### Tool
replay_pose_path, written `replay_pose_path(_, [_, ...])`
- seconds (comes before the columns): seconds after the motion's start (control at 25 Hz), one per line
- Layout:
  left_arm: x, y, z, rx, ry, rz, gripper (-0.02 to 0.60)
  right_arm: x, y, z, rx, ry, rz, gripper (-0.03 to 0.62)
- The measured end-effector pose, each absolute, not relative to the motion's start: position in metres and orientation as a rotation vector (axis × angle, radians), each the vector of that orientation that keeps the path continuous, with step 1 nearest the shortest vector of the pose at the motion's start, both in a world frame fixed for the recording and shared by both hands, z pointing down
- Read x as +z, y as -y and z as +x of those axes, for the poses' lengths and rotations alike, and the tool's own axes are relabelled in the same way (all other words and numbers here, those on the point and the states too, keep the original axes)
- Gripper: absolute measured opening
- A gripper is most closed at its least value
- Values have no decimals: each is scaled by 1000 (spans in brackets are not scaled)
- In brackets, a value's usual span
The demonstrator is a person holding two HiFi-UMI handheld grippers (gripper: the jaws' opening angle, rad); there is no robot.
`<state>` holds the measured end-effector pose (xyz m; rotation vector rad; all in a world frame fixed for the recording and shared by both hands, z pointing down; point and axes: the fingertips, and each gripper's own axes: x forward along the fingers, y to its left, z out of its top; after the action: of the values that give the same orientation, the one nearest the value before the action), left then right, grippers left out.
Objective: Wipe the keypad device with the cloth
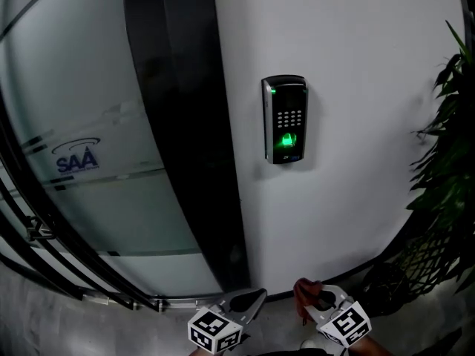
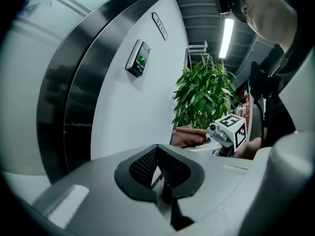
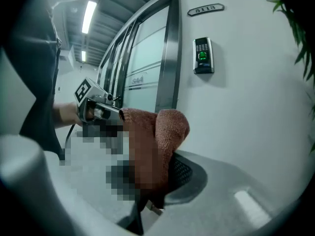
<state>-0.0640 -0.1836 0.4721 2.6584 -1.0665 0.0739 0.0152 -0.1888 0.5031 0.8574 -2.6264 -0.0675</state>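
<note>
Facing the white wall [image 1: 356,199], keypad device [image 1: 285,119] glowing up ahead.
Gripping the brown cloth [image 3: 170,127] in the right claw [image 1: 319,301] well below the keypad device, holding the left claw [image 2: 158,151] closed on nothing; likely needing a flat, light press across keys.

- My left gripper [image 1: 251,300] sat low at the bottom edge of the head view, jaws pointing up and forward, with the left cube [image 1: 215,331] nearest me.
- Its jaws met at the tips, and nothing was between them.
- My right gripper [image 1: 318,300] was just beside it at about the same height, and the right cube [image 1: 346,322] faced me.
- Its jaws were clamped on the reddish-brown cloth [image 3: 162,132], which bunched up above them.
- In the right gripper view, my left hand [image 3: 65,113] was wrapped around the left gripper's grip, with the arm reaching in from the side.
</note>
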Motion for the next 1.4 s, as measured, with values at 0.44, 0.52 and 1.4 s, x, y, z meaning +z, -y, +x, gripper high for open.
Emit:
replay_pose_path(0.44, [462,209,-40,67,1156,2658,16,392,260,12,-952,2247,792,55])
replay_pose_path(0.52, [460,206,-29,67,1132,2674,17,355,275,4,-1146,2153,815,55])
replay_pose_path(1.4, [452,179,-54,33,1220,2671,17,72,361,-70,-1821,1444,1104,55])
